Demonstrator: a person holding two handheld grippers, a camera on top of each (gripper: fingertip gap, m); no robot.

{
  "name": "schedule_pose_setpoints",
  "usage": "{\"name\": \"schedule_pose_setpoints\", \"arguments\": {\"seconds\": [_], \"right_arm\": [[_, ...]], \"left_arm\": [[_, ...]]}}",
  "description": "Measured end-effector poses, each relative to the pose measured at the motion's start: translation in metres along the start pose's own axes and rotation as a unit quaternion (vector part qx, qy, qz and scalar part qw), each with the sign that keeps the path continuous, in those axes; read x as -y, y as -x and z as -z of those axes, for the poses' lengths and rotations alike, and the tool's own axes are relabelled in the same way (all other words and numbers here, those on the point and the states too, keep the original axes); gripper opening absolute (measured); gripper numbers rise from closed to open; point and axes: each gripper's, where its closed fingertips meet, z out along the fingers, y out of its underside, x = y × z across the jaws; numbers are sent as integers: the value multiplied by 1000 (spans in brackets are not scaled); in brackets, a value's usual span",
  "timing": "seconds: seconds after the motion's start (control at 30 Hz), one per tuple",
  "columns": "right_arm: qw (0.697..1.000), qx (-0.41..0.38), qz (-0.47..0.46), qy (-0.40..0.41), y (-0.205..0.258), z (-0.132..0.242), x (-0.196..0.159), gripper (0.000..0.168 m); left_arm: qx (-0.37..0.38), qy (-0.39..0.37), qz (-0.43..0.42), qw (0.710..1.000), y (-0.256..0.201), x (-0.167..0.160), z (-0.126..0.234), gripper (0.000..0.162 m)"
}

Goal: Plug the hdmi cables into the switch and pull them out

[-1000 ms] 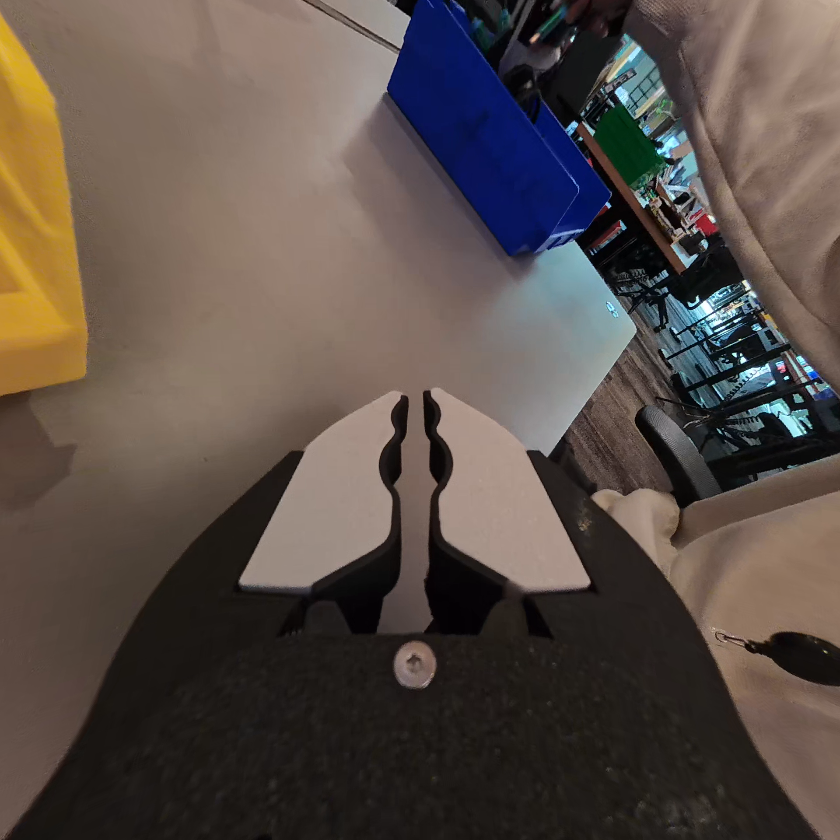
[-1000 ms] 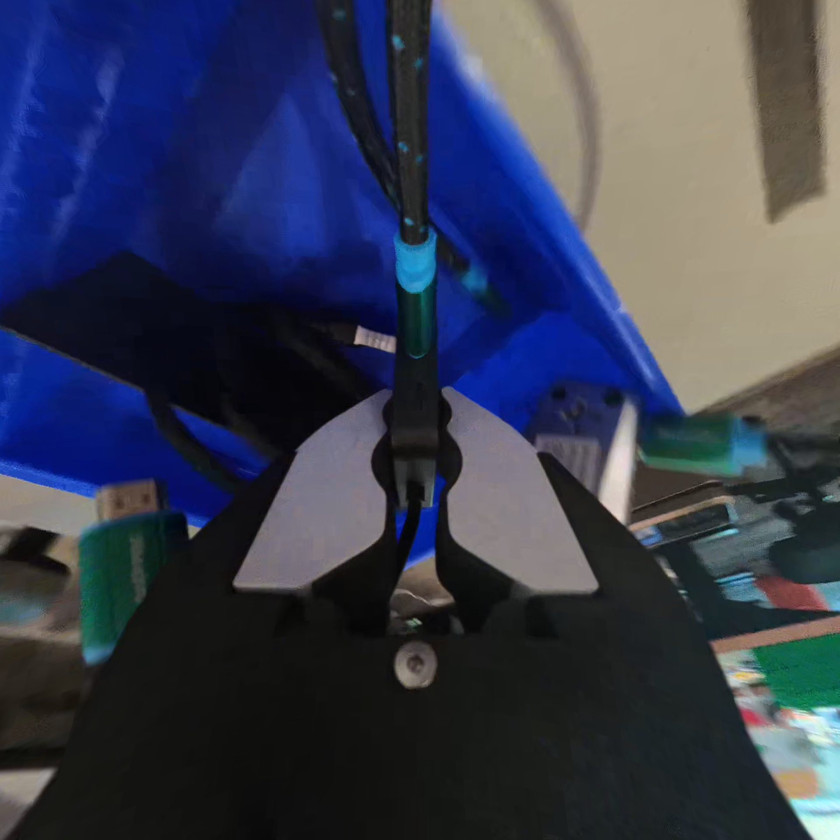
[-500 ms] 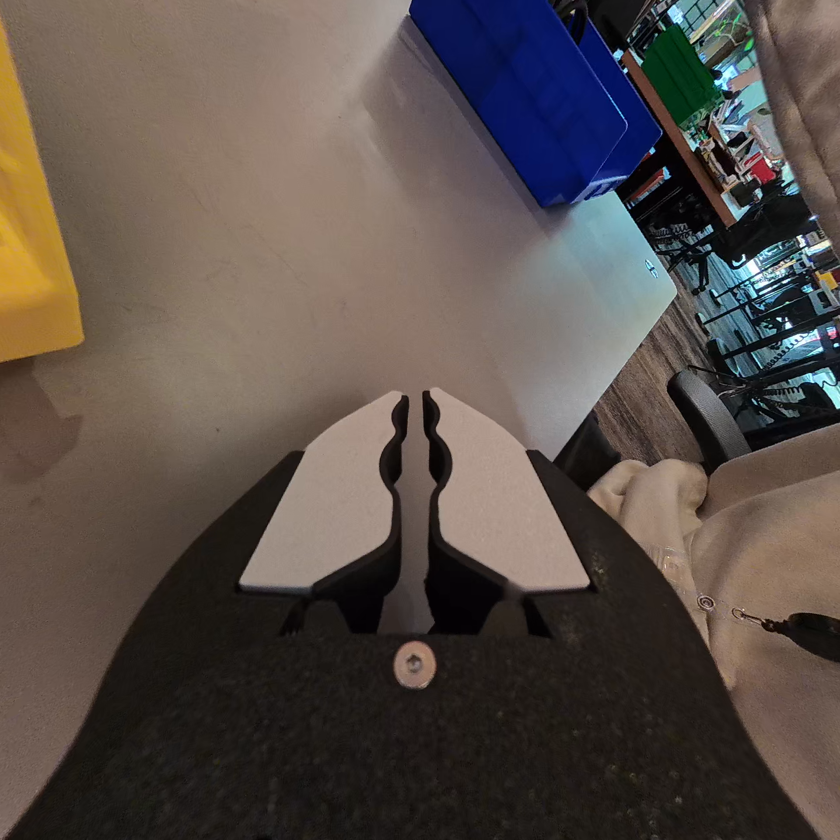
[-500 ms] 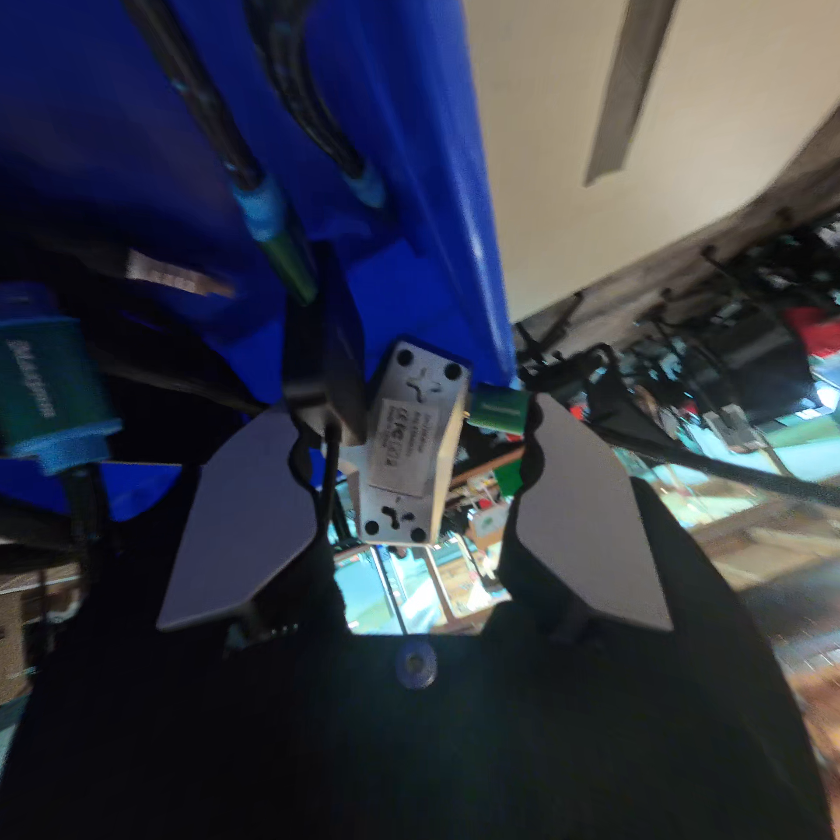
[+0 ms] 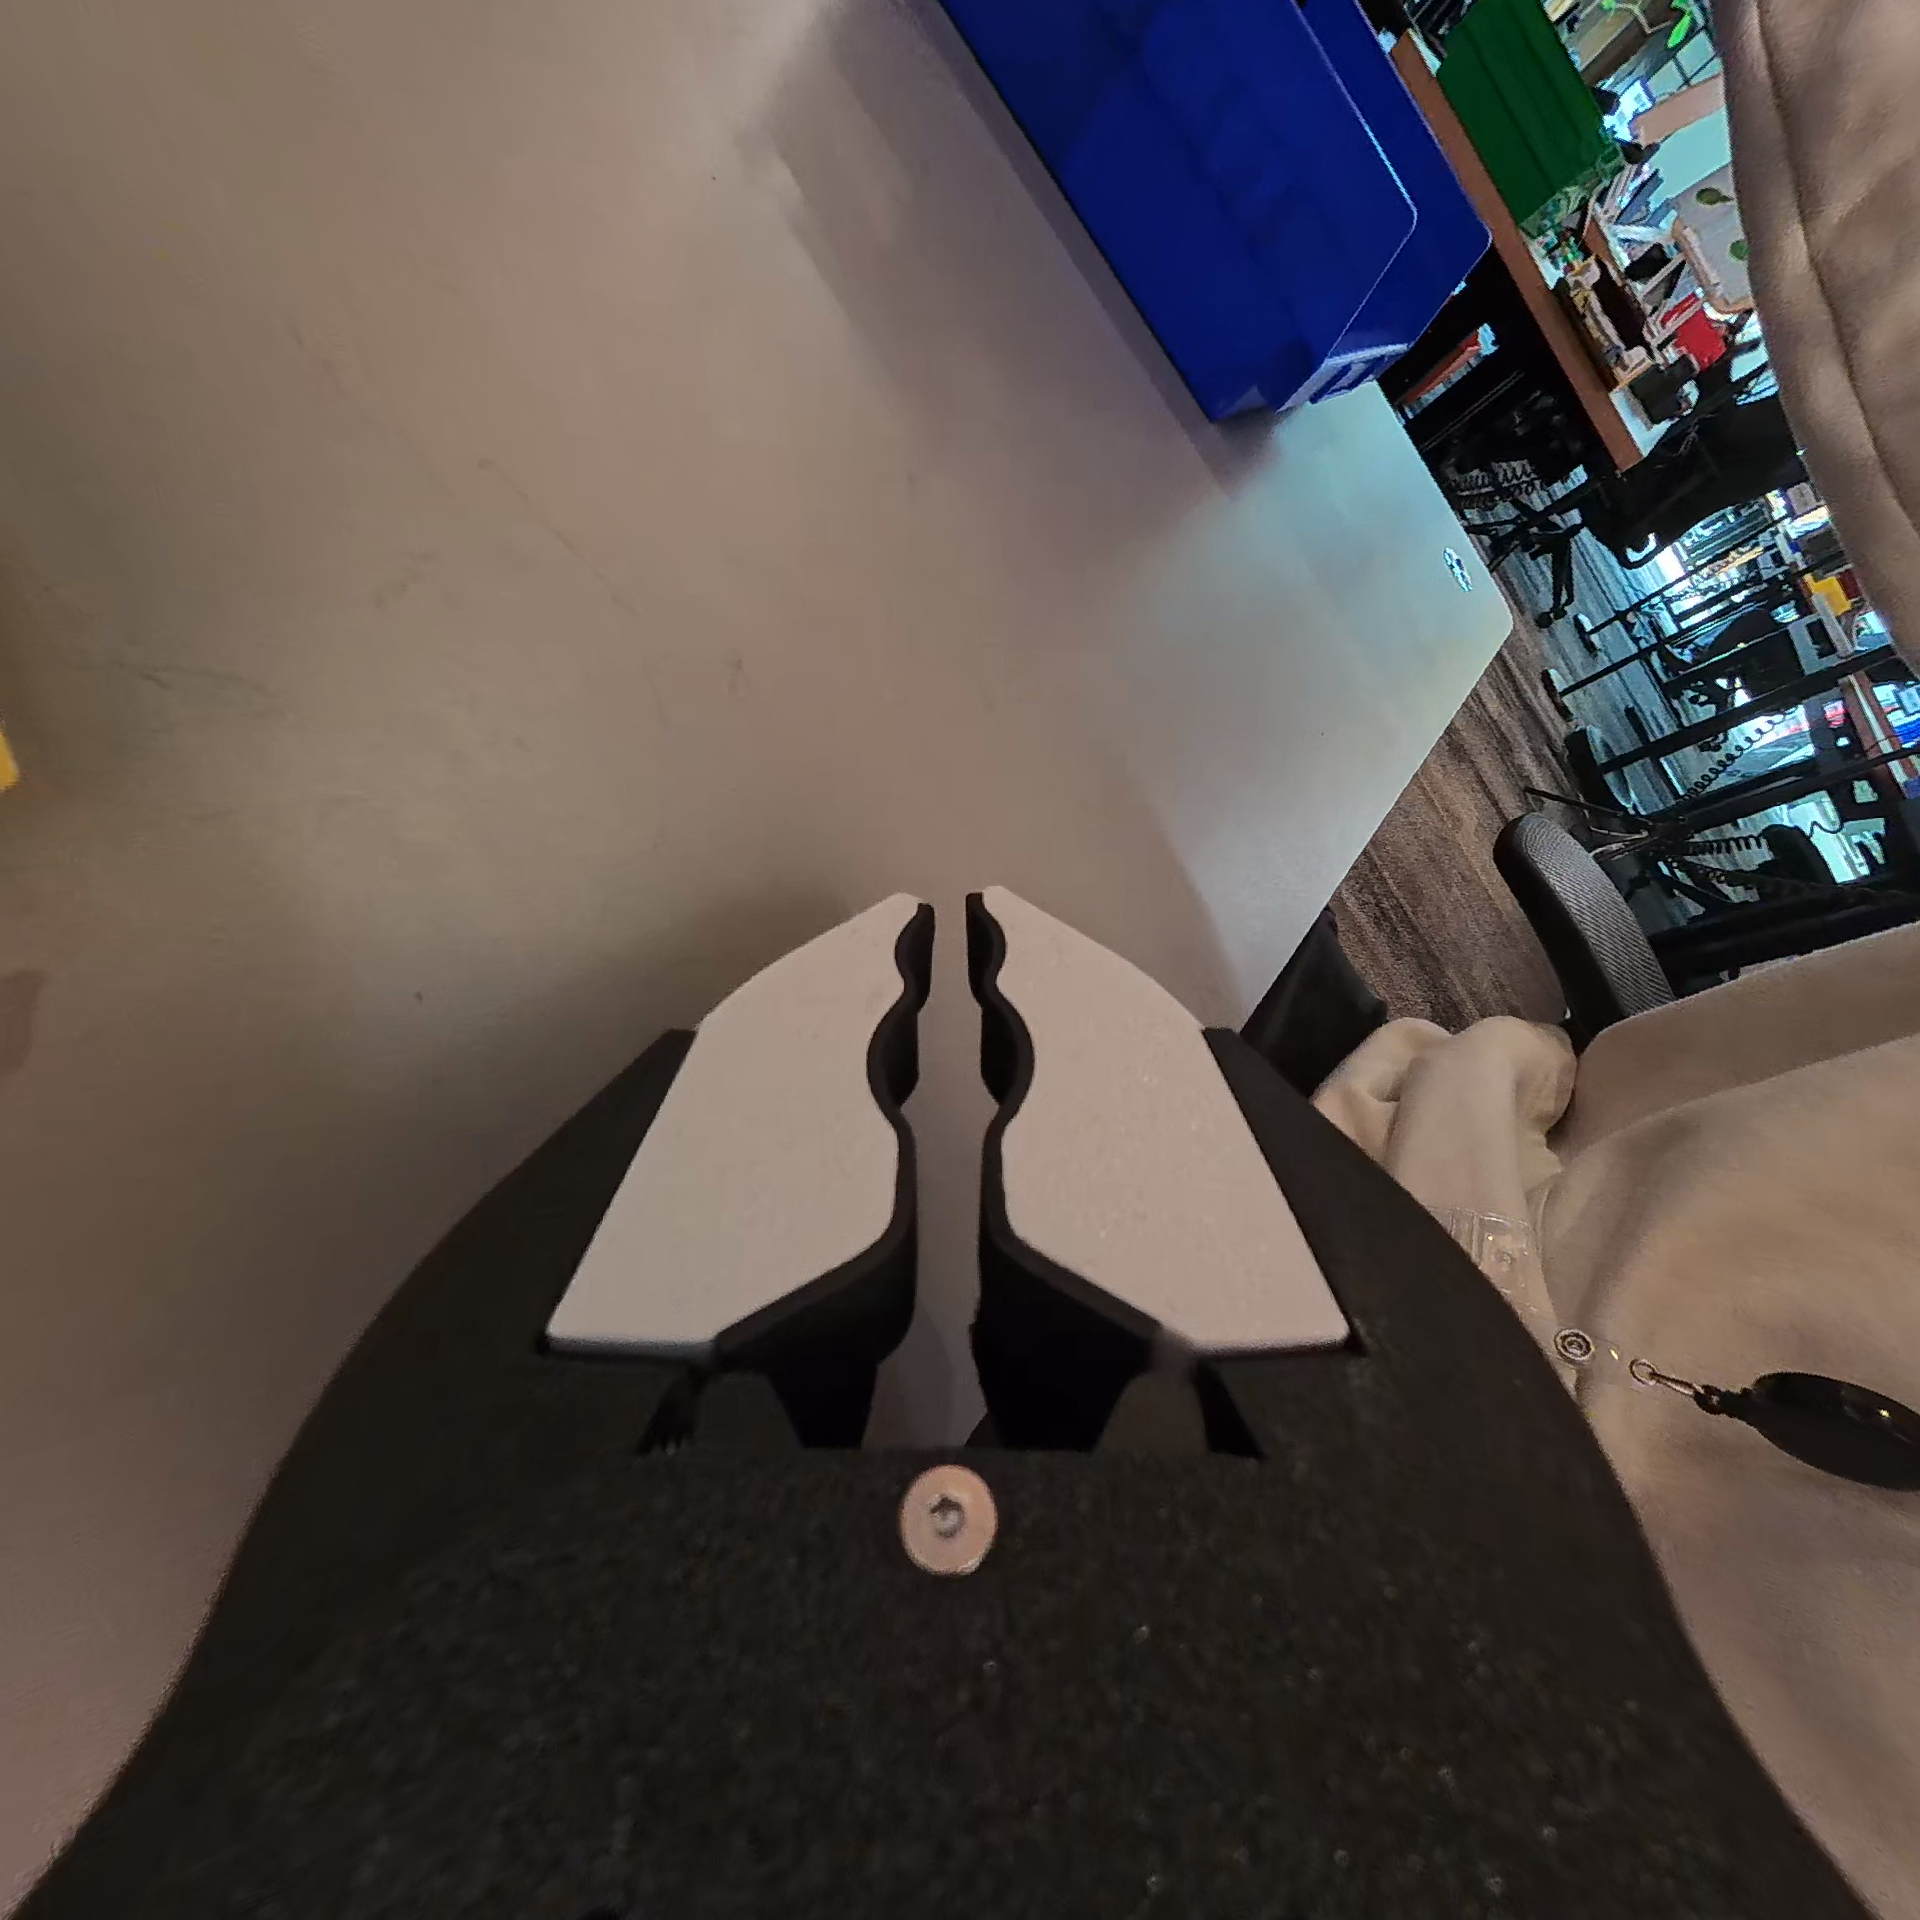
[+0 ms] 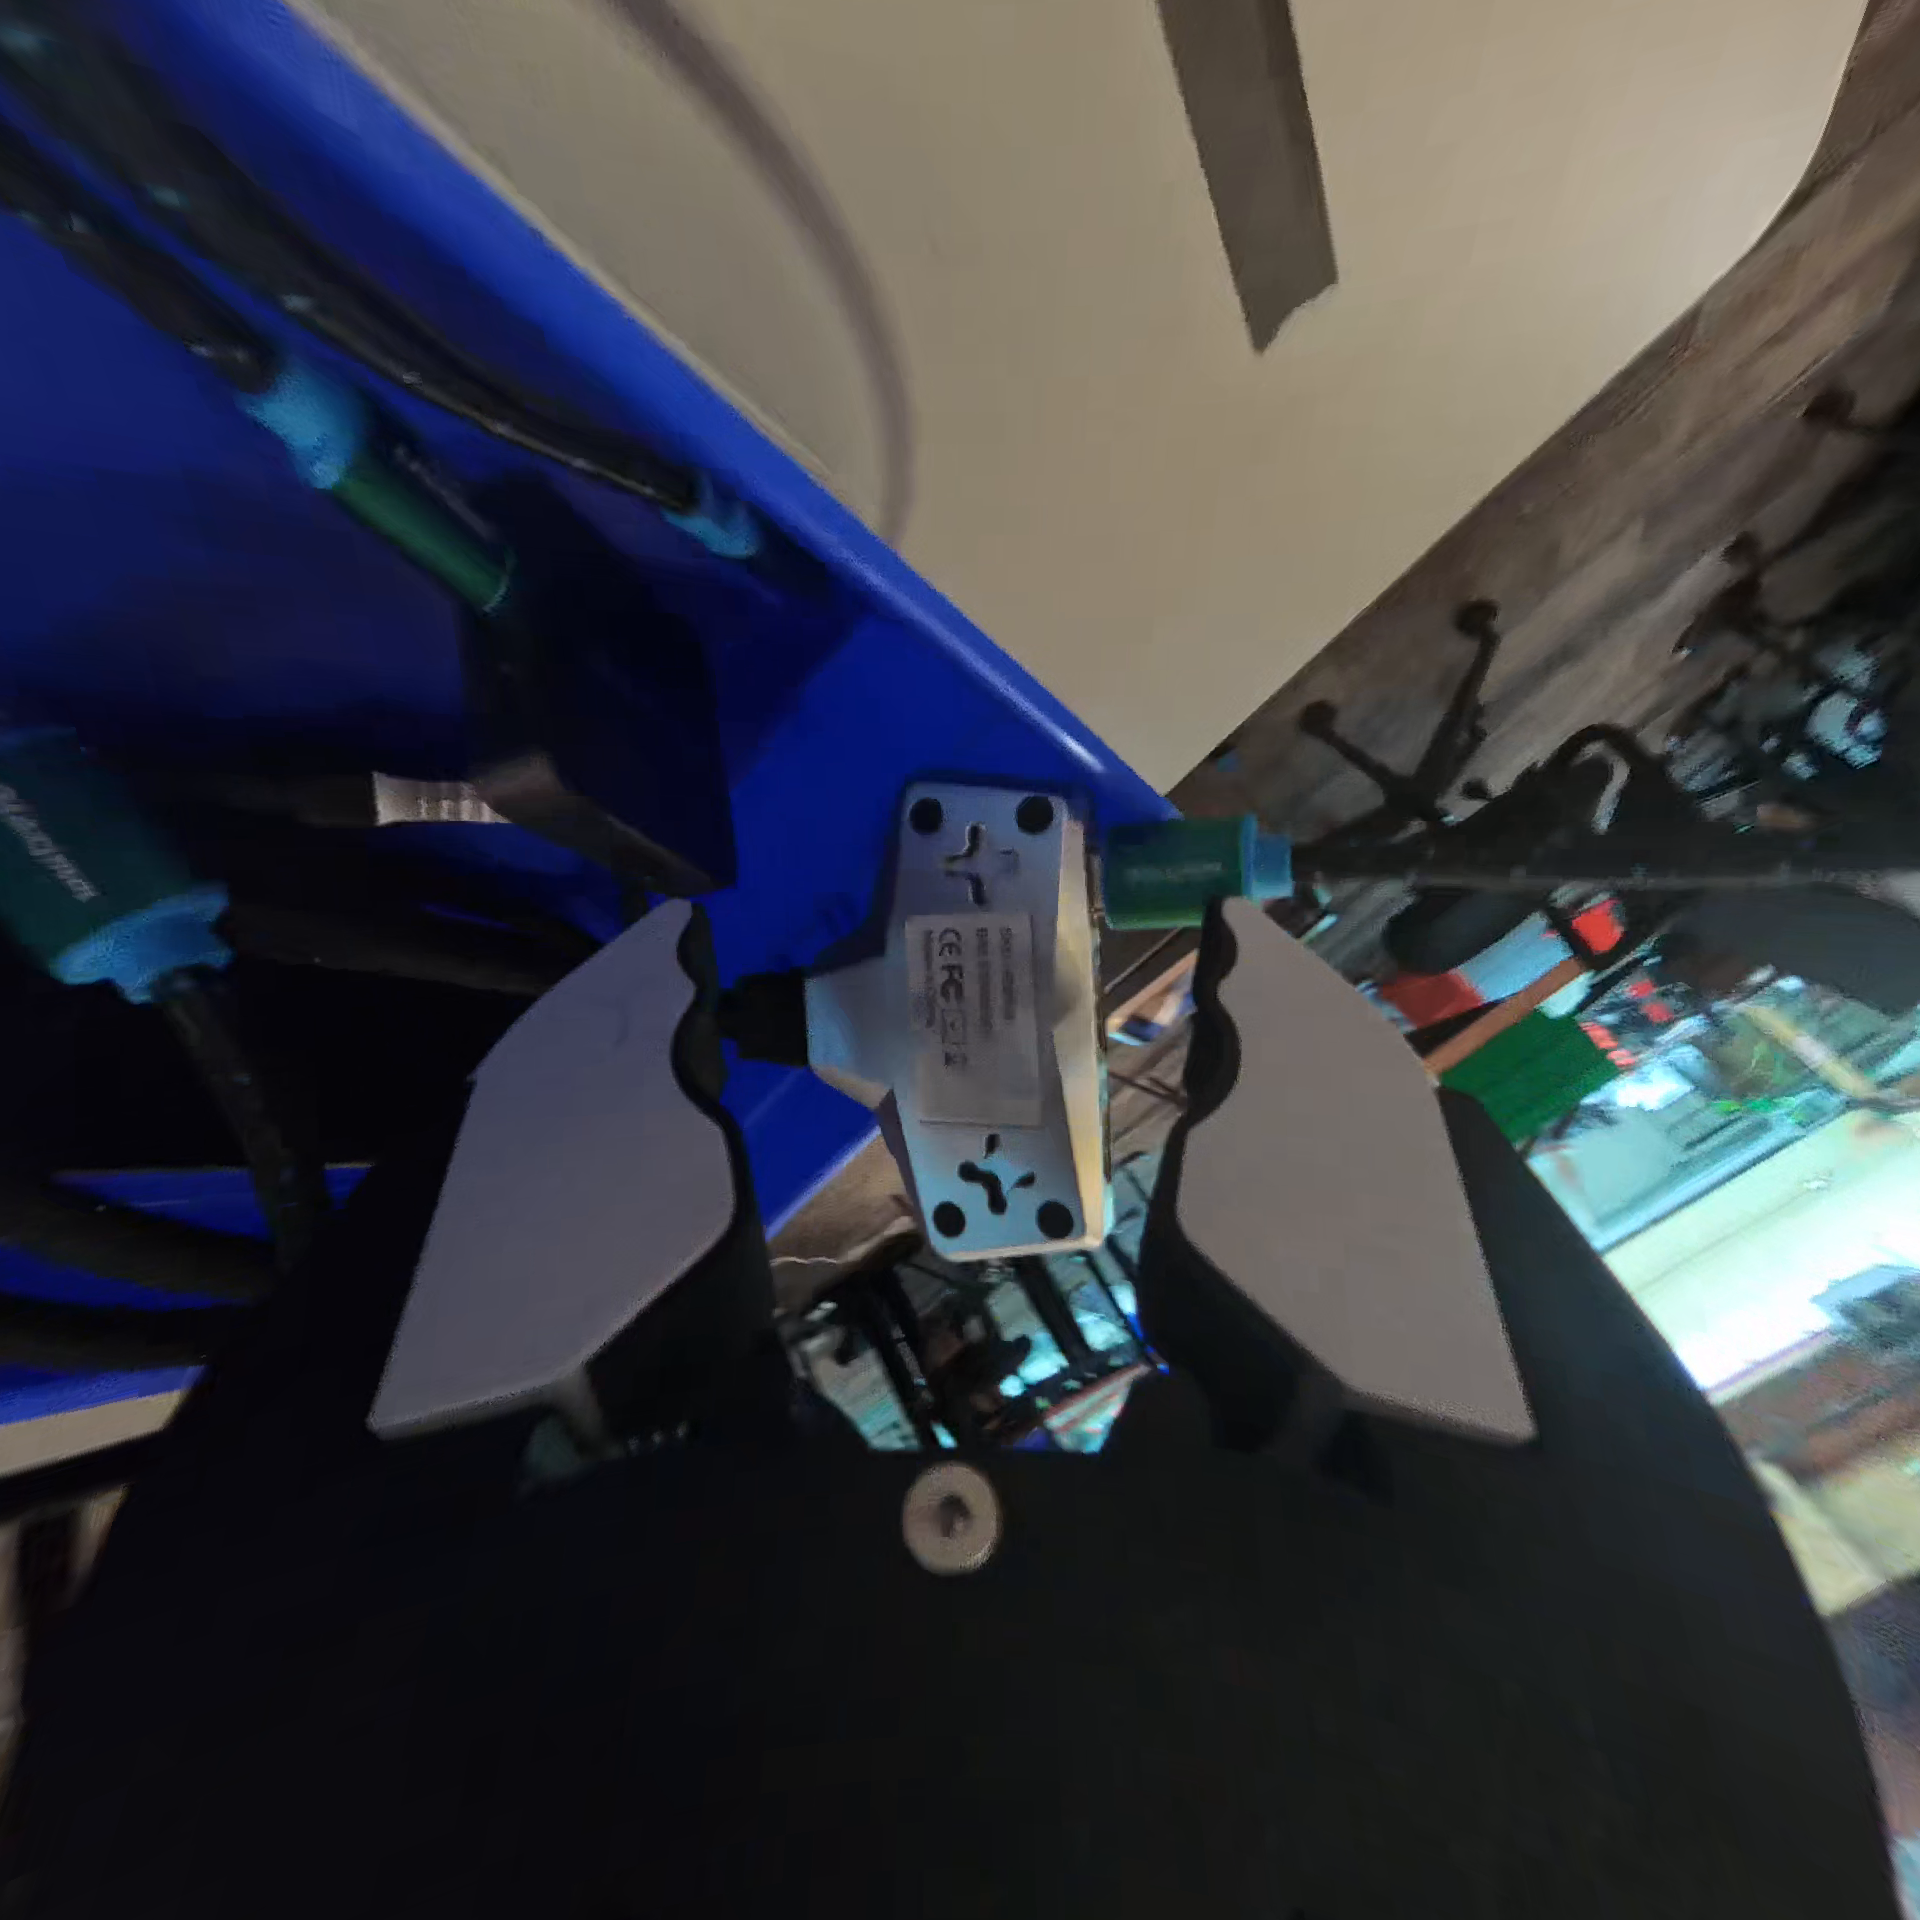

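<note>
In the right wrist view my right gripper [image 6: 953,914] is open. The silver HDMI switch [image 6: 987,1023] sits between its fingers with its labelled underside toward me; I cannot tell whether either finger touches it. A green HDMI plug [image 6: 1174,871] is in the switch's right side, and a black plug [image 6: 764,1013] is at its left side. More green-ended HDMI cables [image 6: 62,862] lie in the blue bin [image 6: 208,644]. In the left wrist view my left gripper [image 5: 948,904] is shut and empty, low over the grey table [image 5: 520,520].
The blue bin [image 5: 1226,197] stands at the far right of the table, near its edge. A person's beige clothing [image 5: 1714,1195] fills the right side. An office chair [image 5: 1579,925] stands past the table edge. A yellow sliver [image 5: 5,748] shows at the left. My right fingertips sit around 60 cm from my left ones. The black plug [image 6: 764,1013] lies some 4 cm from my right tips, 60 cm from my left tips.
My right gripper has opened and let go of the black-and-green cable plug. Its view has swung so the switch now lies between the fingers. The left view has drifted away from the yellow box.
</note>
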Motion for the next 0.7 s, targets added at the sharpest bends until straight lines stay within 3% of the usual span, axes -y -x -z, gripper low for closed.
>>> {"name": "schedule_pose_setpoints", "arguments": {"seconds": [0.2, 0.3, 0.37, 0.43, 0.5, 0.57, 0.7], "right_arm": [[976, 77, -164, -124, -19, 22, 11, 84], [952, 0, -236, -194, -72, 47, -8, 82], [923, -63, -272, -265, -98, 85, -27, 78], [887, -83, -272, -364, -87, 135, -42, 70], [852, -57, -247, -458, -37, 177, -53, 71], [813, 30, -200, -547, 46, 207, -57, 71], [685, 271, -116, -667, 242, 237, -61, 61]], "left_arm": [[1, 2, -4, 1000, -1, -2, 0, 6], [4, -16, -7, 1000, -1, 4, 4, 9], [14, -41, -19, 999, -1, 12, 11, 13], [40, -71, -37, 996, 2, 20, 23, 17], [70, -102, -58, 991, 5, 28, 39, 22], [114, -127, -77, 982, 13, 33, 59, 25], [226, -148, -85, 959, 49, 28, 105, 31]]}}
